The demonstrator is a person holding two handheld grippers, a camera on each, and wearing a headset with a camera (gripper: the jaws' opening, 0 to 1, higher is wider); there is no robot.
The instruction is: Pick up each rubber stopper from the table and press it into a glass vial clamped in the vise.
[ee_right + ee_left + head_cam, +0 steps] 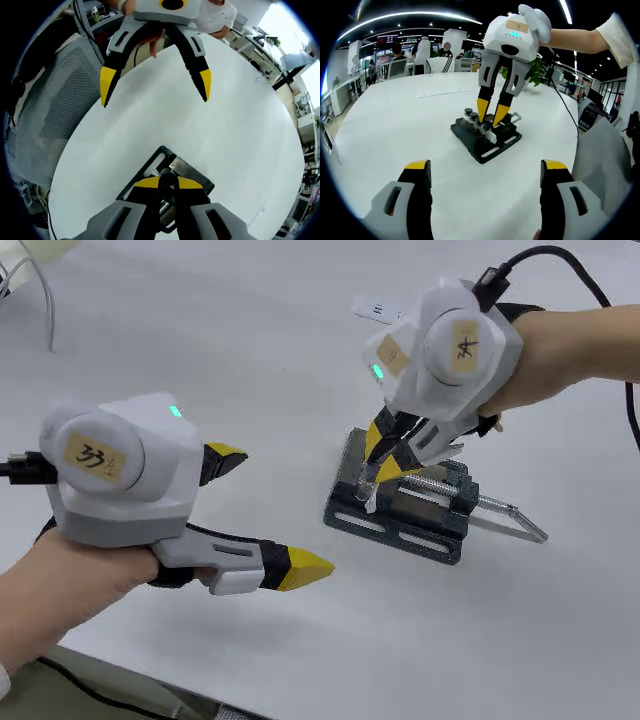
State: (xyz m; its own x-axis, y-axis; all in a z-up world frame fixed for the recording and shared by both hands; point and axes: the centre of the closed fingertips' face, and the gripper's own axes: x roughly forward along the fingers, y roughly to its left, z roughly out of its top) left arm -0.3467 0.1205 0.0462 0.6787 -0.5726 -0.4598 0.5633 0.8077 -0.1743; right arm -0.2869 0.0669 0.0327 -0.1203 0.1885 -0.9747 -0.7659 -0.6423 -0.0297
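Currently, item by item.

Left gripper (265,510): released, yellow-tipped jaws spread wide, nothing between them; held over bare white table (250,350).

Right gripper (385,457): clenched on a dark rubber stopper (167,176), tips pointing down.

Glass vial (367,488): directly below right gripper's tips, upright, clamped in vise (405,510); whether stopper touches vial mouth, cannot tell.

Vise: black, flat on table, under right gripper, straight ahead of left gripper's open jaws and well apart from them.

Two dark round caps (470,113): on top of vise, just beside right gripper's tips; what stands under them too small to tell.

Metal handle (512,513): sticking out of vise on side away from left gripper.
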